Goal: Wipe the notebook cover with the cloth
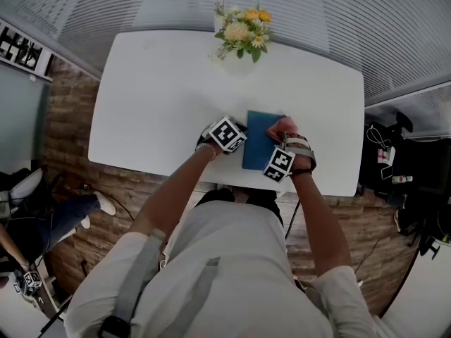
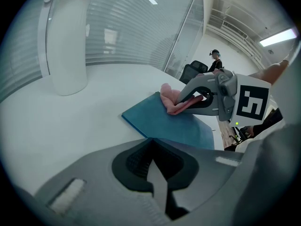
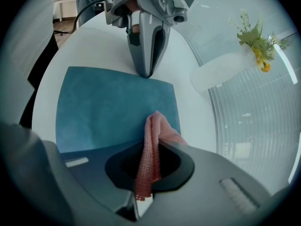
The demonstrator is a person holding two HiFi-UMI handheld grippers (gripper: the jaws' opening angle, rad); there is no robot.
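A blue notebook (image 1: 256, 141) lies flat on the white table (image 1: 162, 97) near its front edge. My right gripper (image 1: 286, 134) is shut on a pink cloth (image 1: 284, 126), which rests on the cover's far right part. In the right gripper view the cloth (image 3: 151, 147) runs out between the jaws onto the notebook (image 3: 108, 109). My left gripper (image 1: 242, 142) is shut, its tip pressed on the notebook's left edge (image 3: 146, 73). The left gripper view shows the notebook (image 2: 176, 124) just past the shut jaws, with the right gripper (image 2: 186, 100) and cloth (image 2: 171, 100) on it.
A white vase of yellow flowers (image 1: 243, 35) stands at the table's far edge, also in the right gripper view (image 3: 221, 69). The table's front edge (image 1: 211, 182) runs close to the notebook. Bags and cables (image 1: 394, 160) lie on the floor at the right.
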